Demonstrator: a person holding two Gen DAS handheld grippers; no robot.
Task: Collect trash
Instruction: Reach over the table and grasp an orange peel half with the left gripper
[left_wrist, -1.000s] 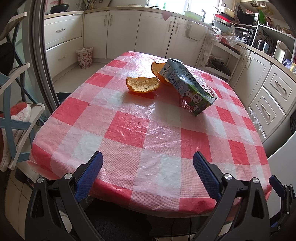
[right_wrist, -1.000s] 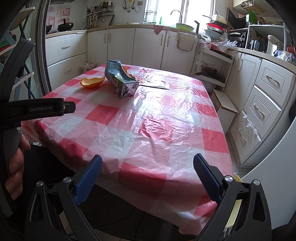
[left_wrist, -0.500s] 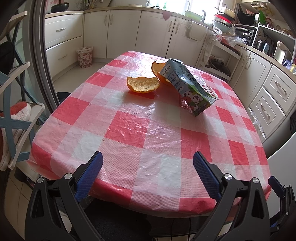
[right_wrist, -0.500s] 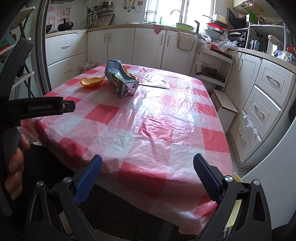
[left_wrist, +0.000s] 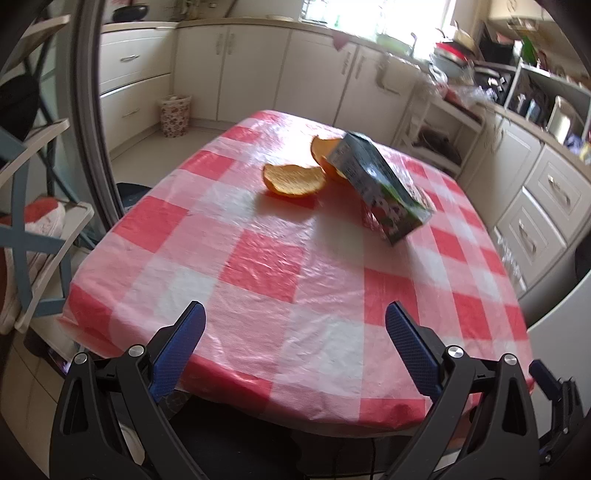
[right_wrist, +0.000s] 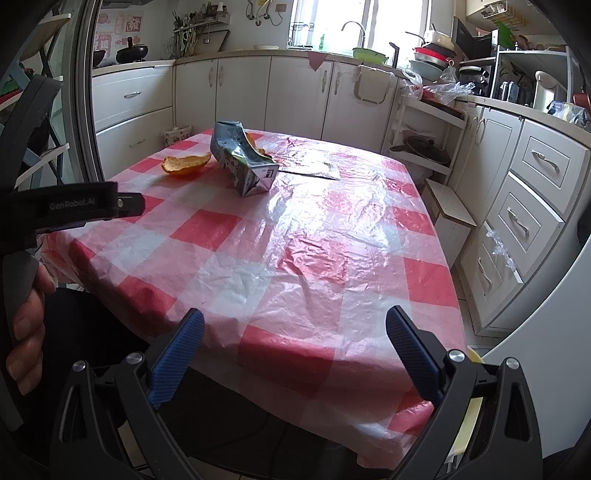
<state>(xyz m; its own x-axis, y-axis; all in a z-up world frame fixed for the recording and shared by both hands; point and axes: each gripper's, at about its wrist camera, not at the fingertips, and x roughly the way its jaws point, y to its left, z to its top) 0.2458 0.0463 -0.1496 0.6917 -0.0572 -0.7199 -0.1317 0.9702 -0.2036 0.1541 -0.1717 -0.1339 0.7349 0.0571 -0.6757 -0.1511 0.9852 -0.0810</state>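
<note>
Both jaws we hold spread wide and empty at the table's (right_wrist: 295, 258) near edge. Far across it lie the crumpled carton (right_wrist: 242, 162) and orange peel (right_wrist: 184, 165); "GenRobot.AI" marks our left gripper (left_wrist: 295, 332).

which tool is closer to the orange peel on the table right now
Left. The left tool hangs open at the near table edge, facing the orange peel almost straight ahead. The right tool, also open, sits farther along that edge, with the peel far off to its left.

Cream cabinets (right_wrist: 295, 96) line the far and right walls; a bright window (right_wrist: 354, 22) glows above the far counter; the red-checked desk (right_wrist: 295, 258) fills the middle.
</note>
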